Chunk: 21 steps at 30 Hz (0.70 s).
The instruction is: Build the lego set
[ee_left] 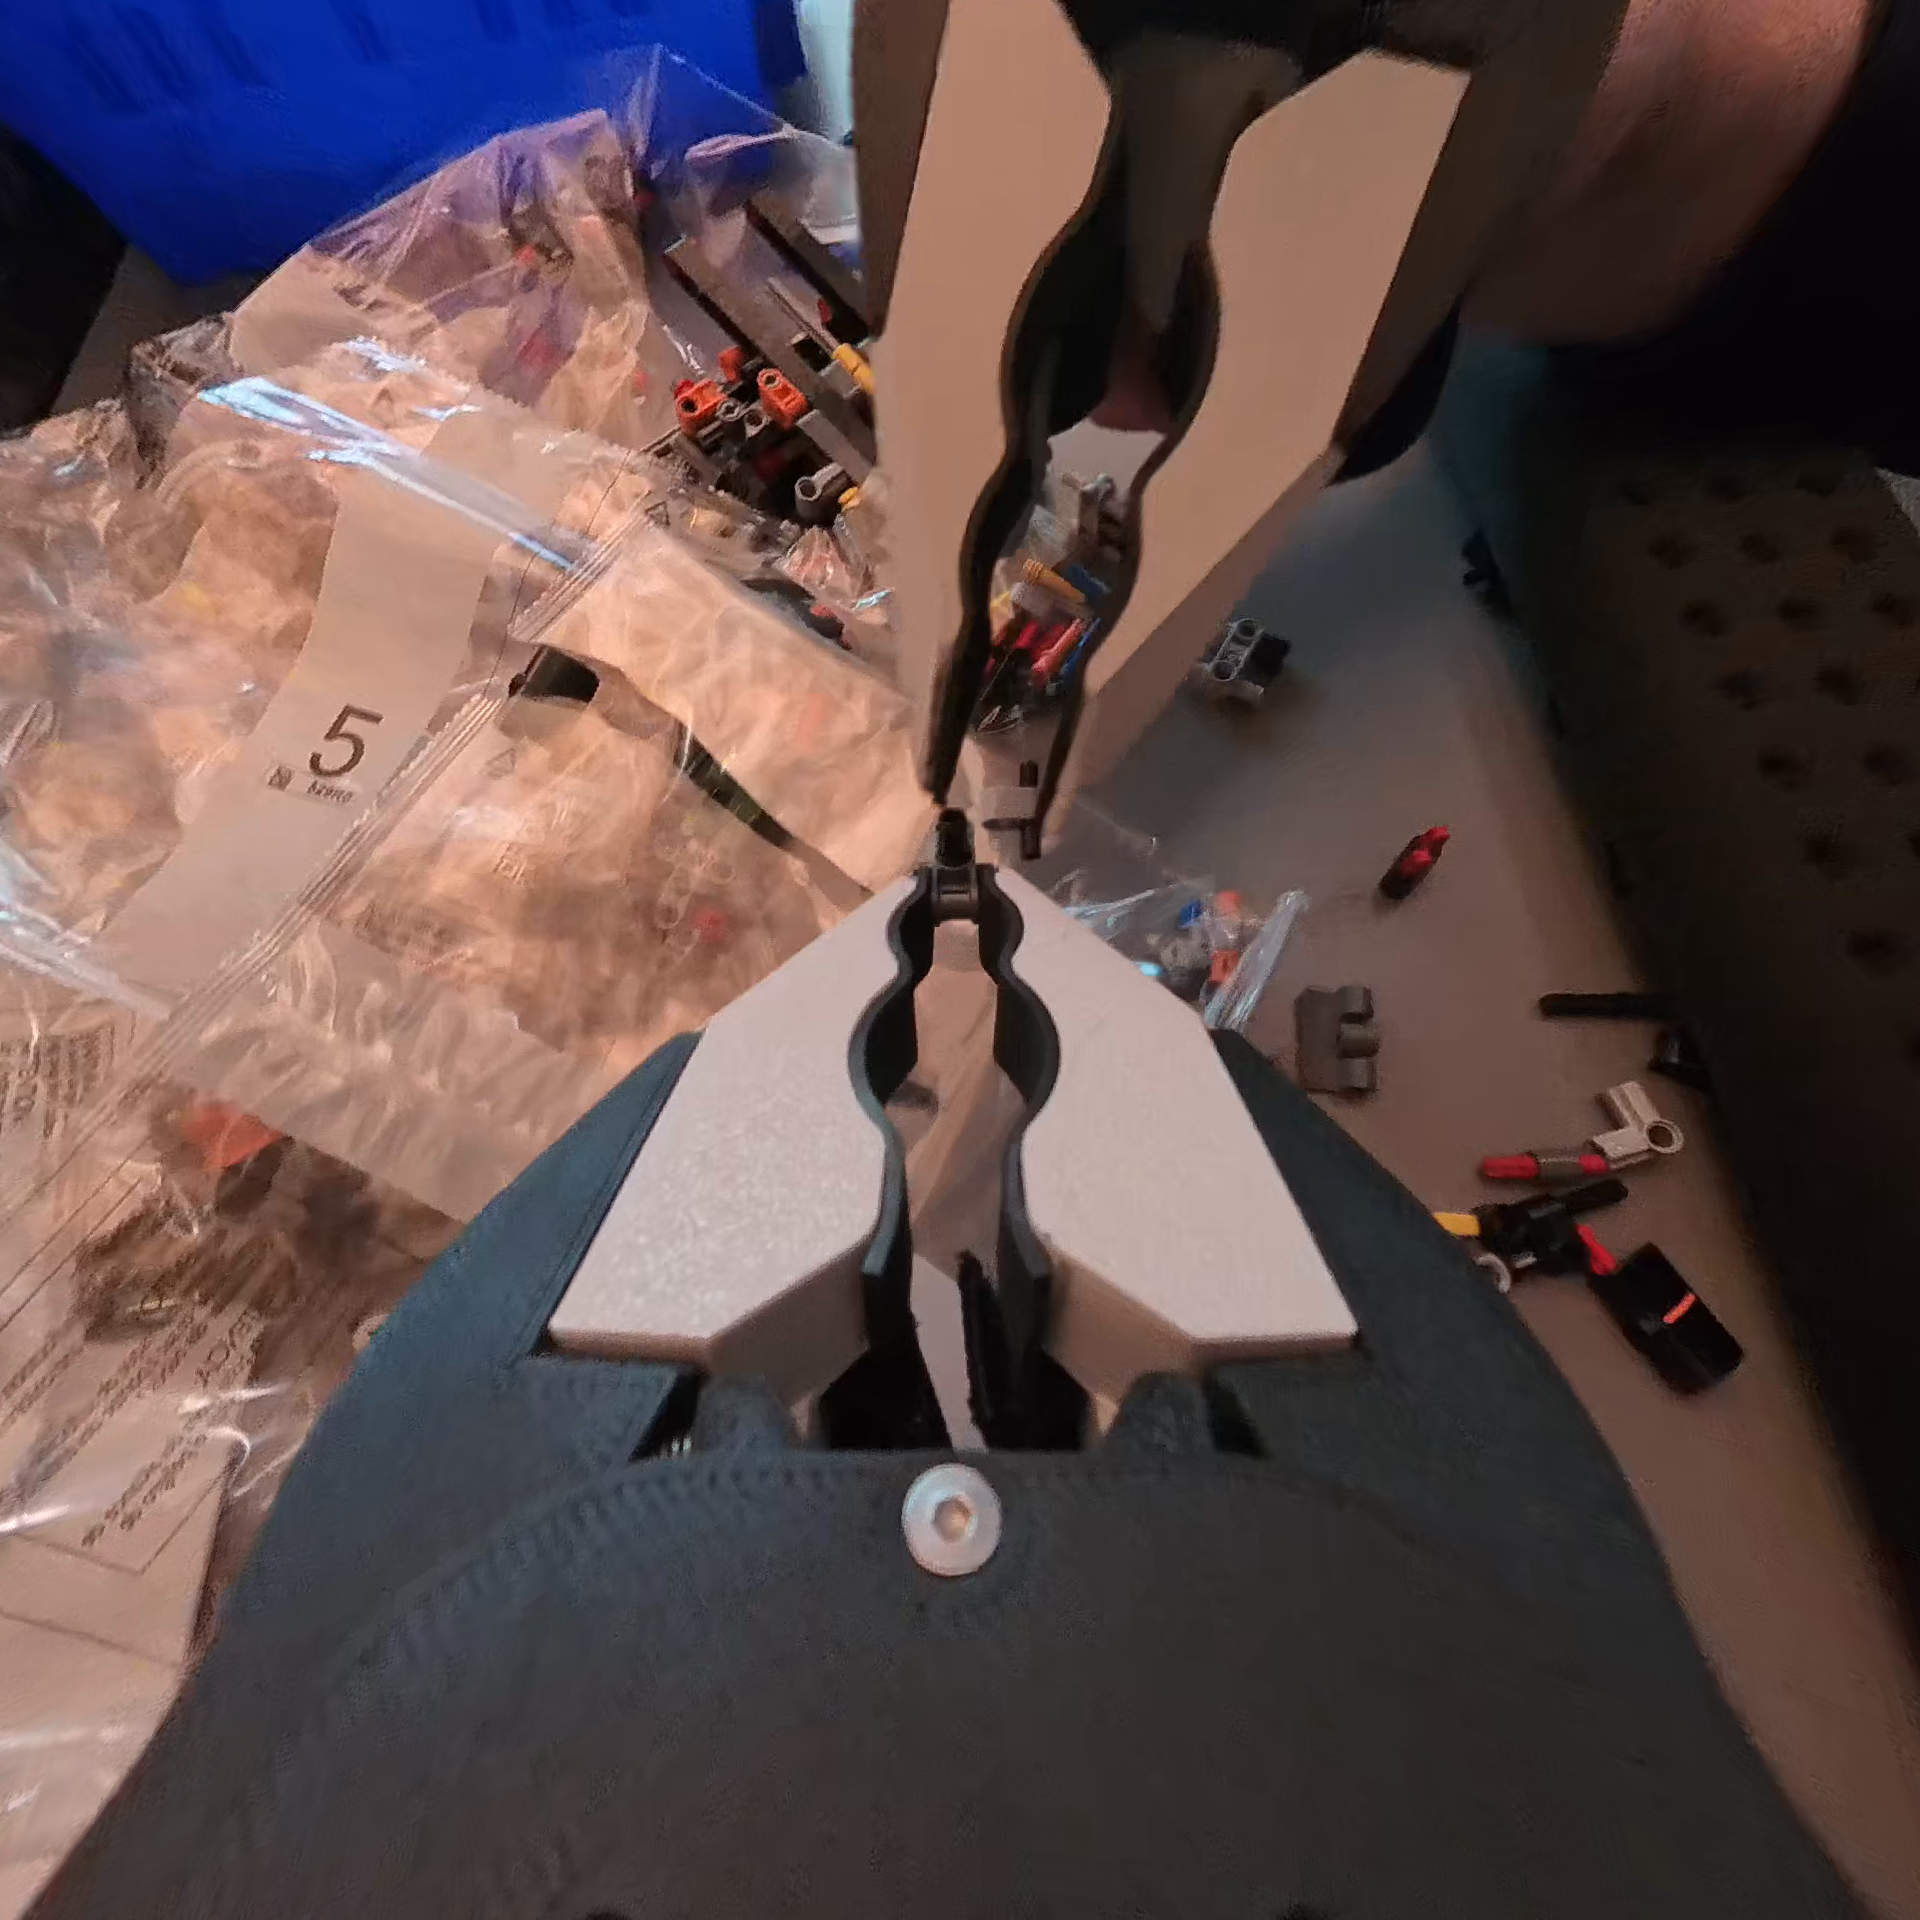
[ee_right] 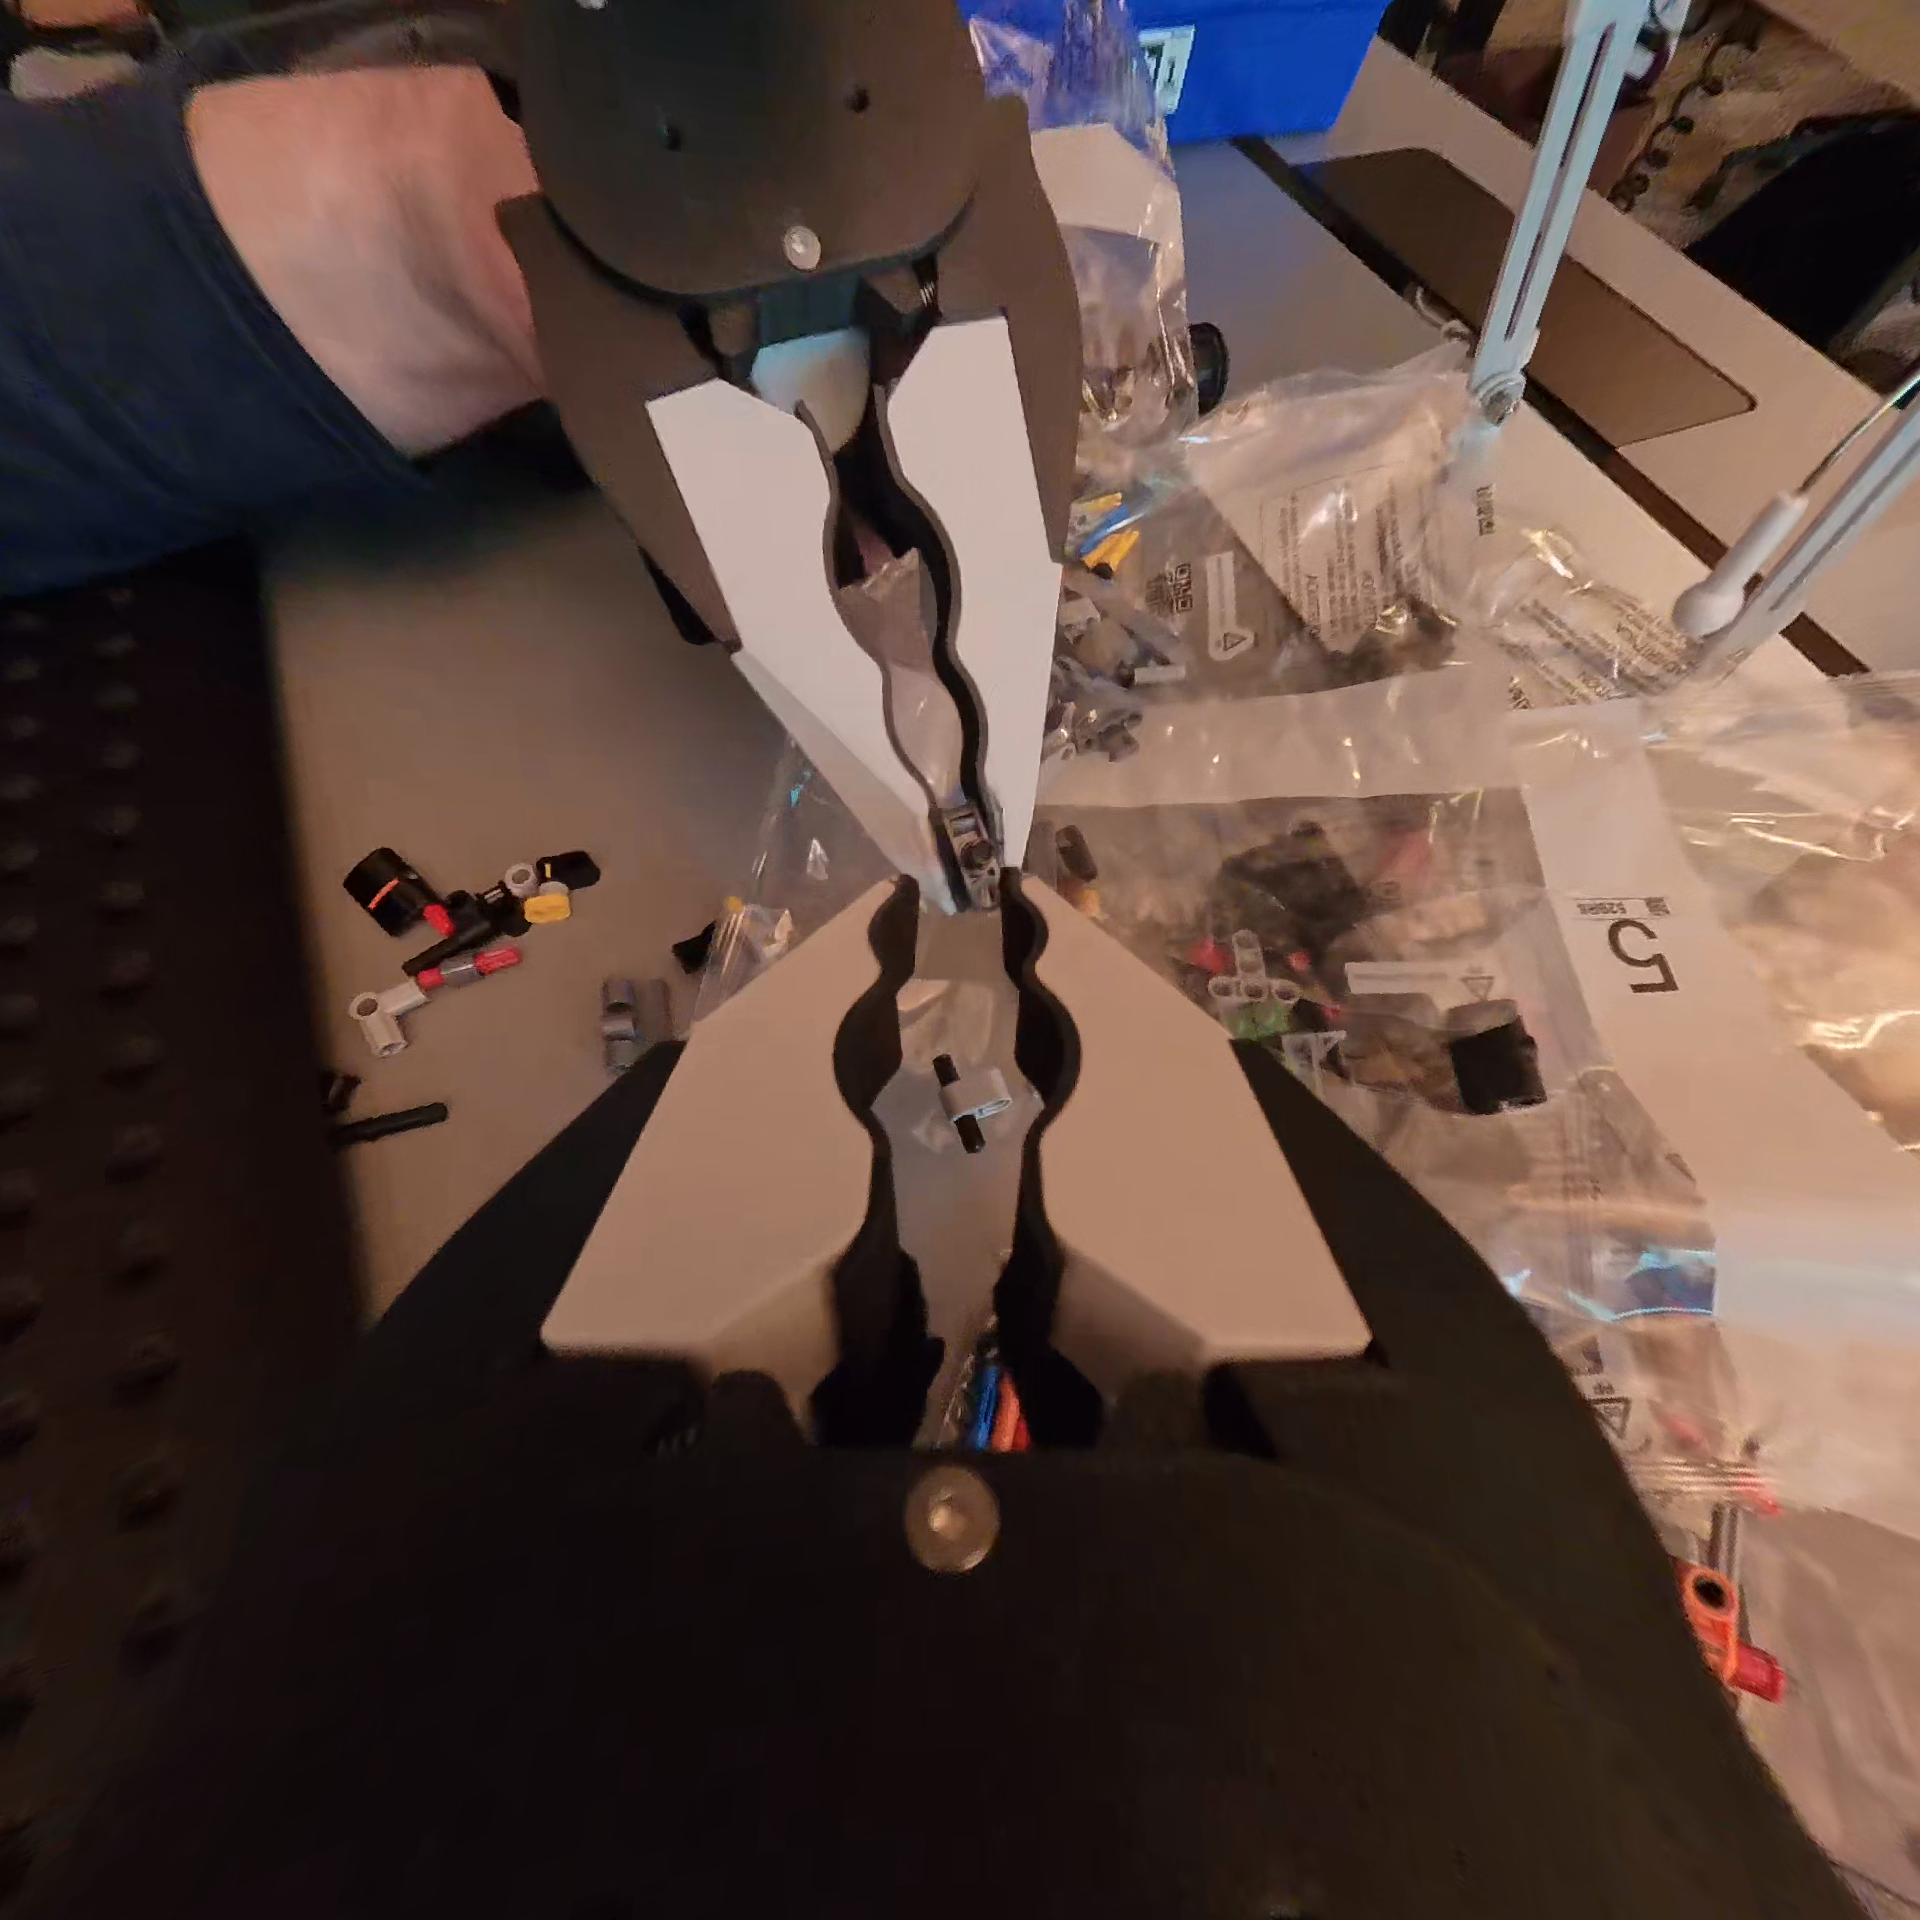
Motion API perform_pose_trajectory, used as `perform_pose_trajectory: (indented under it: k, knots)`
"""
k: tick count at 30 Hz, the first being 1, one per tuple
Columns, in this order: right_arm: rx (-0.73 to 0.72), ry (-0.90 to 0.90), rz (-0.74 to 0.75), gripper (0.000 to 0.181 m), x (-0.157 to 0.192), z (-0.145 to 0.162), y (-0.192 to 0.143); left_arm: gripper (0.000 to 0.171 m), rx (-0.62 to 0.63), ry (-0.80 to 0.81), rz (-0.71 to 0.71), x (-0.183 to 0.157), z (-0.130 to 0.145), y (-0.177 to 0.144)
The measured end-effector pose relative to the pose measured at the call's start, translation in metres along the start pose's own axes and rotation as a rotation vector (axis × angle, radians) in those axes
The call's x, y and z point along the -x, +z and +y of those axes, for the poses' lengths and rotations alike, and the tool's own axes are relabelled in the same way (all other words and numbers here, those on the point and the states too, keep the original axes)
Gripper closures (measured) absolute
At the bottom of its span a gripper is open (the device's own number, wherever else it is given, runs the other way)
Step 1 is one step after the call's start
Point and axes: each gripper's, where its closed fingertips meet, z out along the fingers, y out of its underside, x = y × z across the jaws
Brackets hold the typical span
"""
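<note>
My left gripper (ee_left: 953, 902) is shut on a small black connector piece (ee_left: 953, 868) that sticks out past its tips, held above the grey table (ee_left: 1299, 790). In the right wrist view the left gripper (ee_right: 971, 831) comes down from above with the same piece (ee_right: 974, 857). My right gripper (ee_right: 958, 899) is open, its tips on either side of the piece's lower end. In the left wrist view the right gripper (ee_left: 987, 810) reaches in from the top, jaws apart, just beyond the piece. A grey part with a black pin (ee_right: 971, 1101) lies on the table below.
Clear plastic bags of parts (ee_left: 416, 675) cover the left; they also show in the right wrist view (ee_right: 1403, 935). A partly built model (ee_left: 769, 405) and a blue bin (ee_left: 312, 104) stand behind. Loose parts (ee_left: 1558, 1195) lie beside a black studded mat (ee_left: 1766, 727). A white lamp arm (ee_right: 1527, 260) stands far right.
</note>
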Motion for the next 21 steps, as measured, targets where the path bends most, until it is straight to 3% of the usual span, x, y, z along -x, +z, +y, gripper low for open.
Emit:
perform_pose_trajectory:
  k: [7, 17, 21]
  knots:
    - [-0.024, 0.036, -0.019, 0.179, 0.0, -0.002, -0.001, 0.166, 0.017, 0.061, -0.018, -0.005, -0.005, 0.005]
    - [-0.046, 0.037, -0.007, 0.18, 0.0, -0.011, -0.009, 0.165, -0.013, 0.131, -0.054, -0.004, -0.016, 0.001]
    - [-0.062, 0.047, -0.016, 0.18, 0.002, -0.014, -0.011, 0.165, 0.029, 0.169, -0.078, -0.003, -0.017, -0.002]
